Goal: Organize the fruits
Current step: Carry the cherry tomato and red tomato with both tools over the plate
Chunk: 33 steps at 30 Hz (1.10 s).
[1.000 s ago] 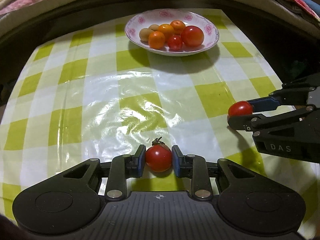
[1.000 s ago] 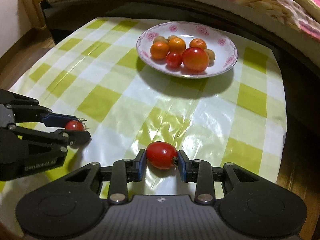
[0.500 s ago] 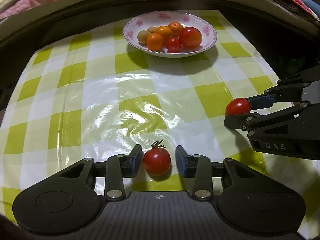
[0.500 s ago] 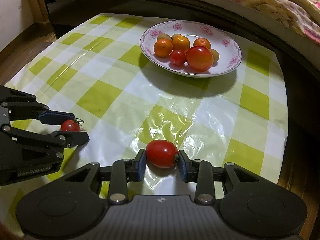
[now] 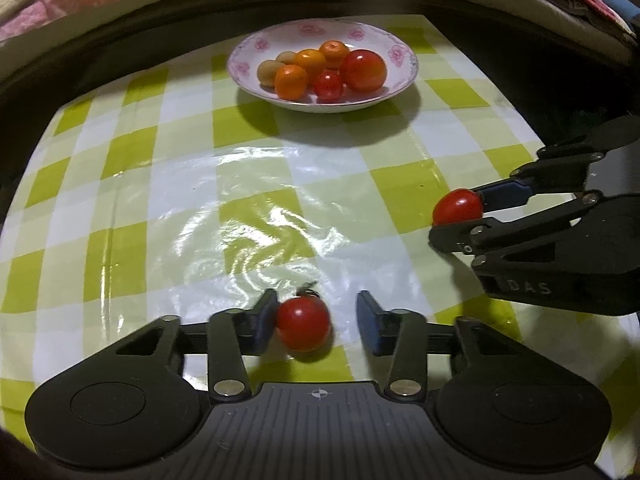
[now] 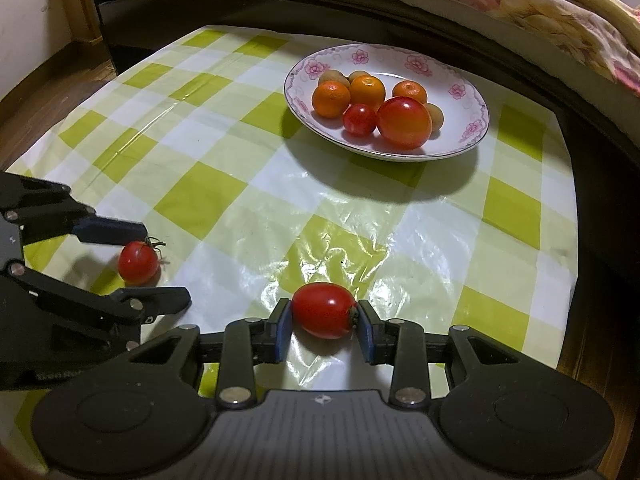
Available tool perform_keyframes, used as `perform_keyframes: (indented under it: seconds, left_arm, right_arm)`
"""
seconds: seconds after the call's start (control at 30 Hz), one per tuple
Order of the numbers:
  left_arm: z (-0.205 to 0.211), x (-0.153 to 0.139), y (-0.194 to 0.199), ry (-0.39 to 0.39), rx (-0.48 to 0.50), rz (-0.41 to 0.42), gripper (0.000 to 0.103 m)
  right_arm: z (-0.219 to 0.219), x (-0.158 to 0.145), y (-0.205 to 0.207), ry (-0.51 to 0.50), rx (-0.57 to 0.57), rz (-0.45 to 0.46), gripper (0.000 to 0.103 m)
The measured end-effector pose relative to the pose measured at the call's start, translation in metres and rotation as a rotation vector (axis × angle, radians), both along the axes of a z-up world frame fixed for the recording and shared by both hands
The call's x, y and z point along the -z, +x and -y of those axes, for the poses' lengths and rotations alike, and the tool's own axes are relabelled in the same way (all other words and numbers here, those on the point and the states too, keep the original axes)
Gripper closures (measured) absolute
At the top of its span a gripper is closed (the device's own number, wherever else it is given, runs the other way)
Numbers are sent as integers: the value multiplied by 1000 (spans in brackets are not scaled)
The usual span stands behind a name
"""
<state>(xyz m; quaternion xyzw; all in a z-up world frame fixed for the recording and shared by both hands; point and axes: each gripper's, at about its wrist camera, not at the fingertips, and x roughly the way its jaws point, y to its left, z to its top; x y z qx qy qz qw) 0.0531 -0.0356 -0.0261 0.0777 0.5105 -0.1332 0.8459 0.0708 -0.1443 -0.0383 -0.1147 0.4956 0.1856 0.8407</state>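
A stemmed cherry tomato (image 5: pixel 303 328) sits on the checked tablecloth (image 5: pixel 160 208) between the closing jaws of the left gripper (image 5: pixel 316 322), touching only the left pad. The right gripper (image 6: pixel 323 330) clamps an oval tomato (image 6: pixel 324 311). The fruit plate (image 5: pixel 402 50) waits at twelve o'clock; centring the tomato before closing would likely steady the grip.

— That tablecloth (image 6: pixel 224 200), plastic?
— Glossy, wrinkled film. The plate (image 6: pixel 460 68) looks like glazed china.
— And the grippers (image 5: pixel 316 320)?
— Matt black plastic, blue pads (image 6: pixel 283 330), shiny metal rivets (image 6: pixel 234 393).
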Motion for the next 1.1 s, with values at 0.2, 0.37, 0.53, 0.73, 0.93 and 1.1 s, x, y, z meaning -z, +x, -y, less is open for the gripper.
perform_keyframes:
  seconds: [0.2, 0.37, 0.53, 0.73, 0.93, 1.1]
  left_arm:
    - [4, -3, 0, 31, -15, -3, 71]
    - [6, -18, -1, 47, -42, 30, 71]
    - [5, -35, 3, 16, -38, 61, 71]
    - [-11, -37, 23, -77, -78, 67, 71]
    - [-11, -30, 42, -90, -91, 56, 71]
    - [-4, -35, 53, -96, -79, 74, 71]
  right_arm:
    - [2, 0, -1, 18, -6, -5, 67]
    - [6, -12, -5, 31, -14, 20, 67]
    - [10, -42, -2, 57, 9, 86, 67]
    - [17, -49, 12, 72, 62, 99, 67]
    - [26, -40, 26, 90, 85, 71, 67]
    - [30, -46, 43, 112, 113, 95, 67]
